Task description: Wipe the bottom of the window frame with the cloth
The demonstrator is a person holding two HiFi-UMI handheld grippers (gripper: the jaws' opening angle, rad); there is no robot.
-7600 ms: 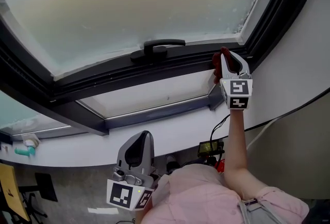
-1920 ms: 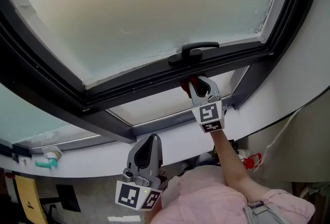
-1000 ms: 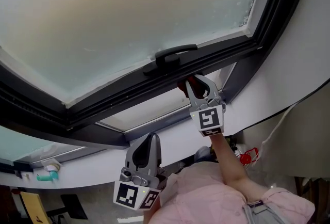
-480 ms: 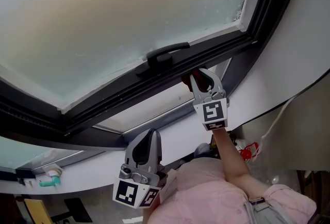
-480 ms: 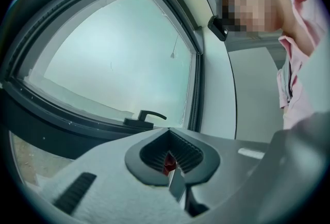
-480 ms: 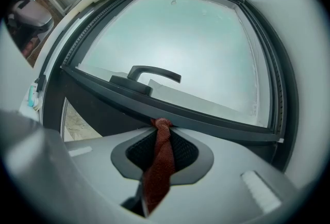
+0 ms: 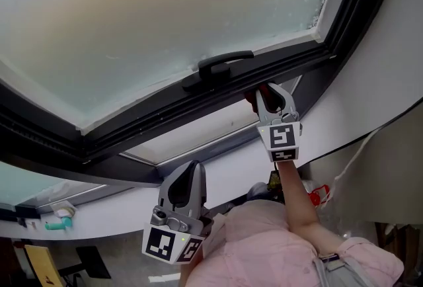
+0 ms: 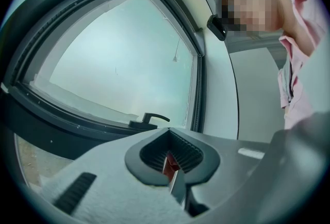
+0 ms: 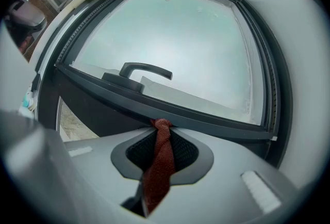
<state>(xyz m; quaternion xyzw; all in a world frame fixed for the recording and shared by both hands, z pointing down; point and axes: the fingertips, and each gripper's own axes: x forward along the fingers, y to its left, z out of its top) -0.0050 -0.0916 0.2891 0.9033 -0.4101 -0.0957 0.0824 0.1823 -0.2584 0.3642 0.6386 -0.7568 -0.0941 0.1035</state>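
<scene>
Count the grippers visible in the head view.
2. The right gripper is up at the window frame, shut on the red cloth; the left gripper is low, by the person's shirt.

A white ledge [image 7: 112,209] runs under the dark window frame [image 7: 132,140], below the window handle [image 7: 218,67]. Far left of the handle, near the ledge's end, a small teal thing [image 7: 53,225] and a small white thing [image 7: 61,211] rest on it, just beside each other. I can't tell what they are.
</scene>
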